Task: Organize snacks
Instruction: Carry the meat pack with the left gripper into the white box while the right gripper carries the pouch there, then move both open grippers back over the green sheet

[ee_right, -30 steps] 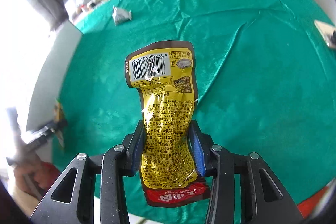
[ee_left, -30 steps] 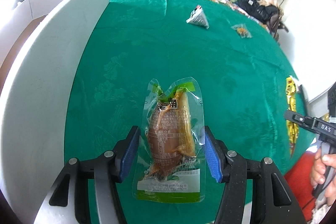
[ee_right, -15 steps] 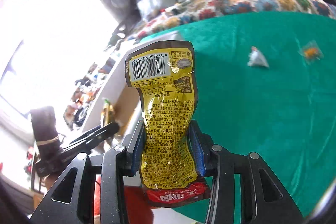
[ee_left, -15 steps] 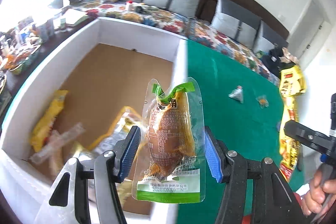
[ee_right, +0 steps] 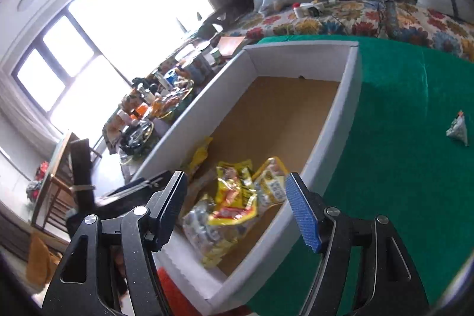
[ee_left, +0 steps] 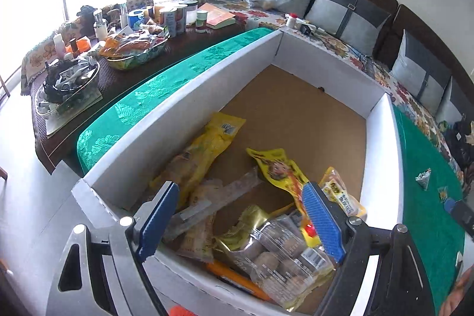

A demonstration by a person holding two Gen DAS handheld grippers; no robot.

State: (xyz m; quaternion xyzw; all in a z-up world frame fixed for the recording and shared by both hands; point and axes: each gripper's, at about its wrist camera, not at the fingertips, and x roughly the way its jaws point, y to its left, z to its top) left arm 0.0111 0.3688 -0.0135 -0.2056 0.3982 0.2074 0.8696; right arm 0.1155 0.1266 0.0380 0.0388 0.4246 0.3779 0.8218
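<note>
My left gripper (ee_left: pixel 240 197) hangs over the near end of a white cardboard box (ee_left: pixel 382 156). Its jaws are opening and nothing is between them. Several snack packets lie on the box floor below: a yellow cartoon packet (ee_left: pixel 278 171), a long yellow packet (ee_left: pixel 207 150) and a clear bag of brown balls (ee_left: pixel 281 253). My right gripper (ee_right: pixel 237 182) is above the same box (ee_right: pixel 334 120), its jaws also opening and empty, with a yellow and red packet (ee_right: pixel 237 194) lying beneath. A triangular packet (ee_right: pixel 457 131) rests on the green cloth (ee_right: pixel 400 108).
A small orange packet (ee_left: pixel 443 193) lies near the triangular packet (ee_left: pixel 423 178) on the cloth. A dark side table (ee_left: pixel 124 70) crowded with jars and bowls stands left of the box. A floral sofa with grey cushions (ee_left: pixel 349 17) runs behind.
Both grippers swung from over the green cloth to over the box. The left let go of its clear pouch and the right let go of its yellow packet; both jaws now stand apart and empty.
</note>
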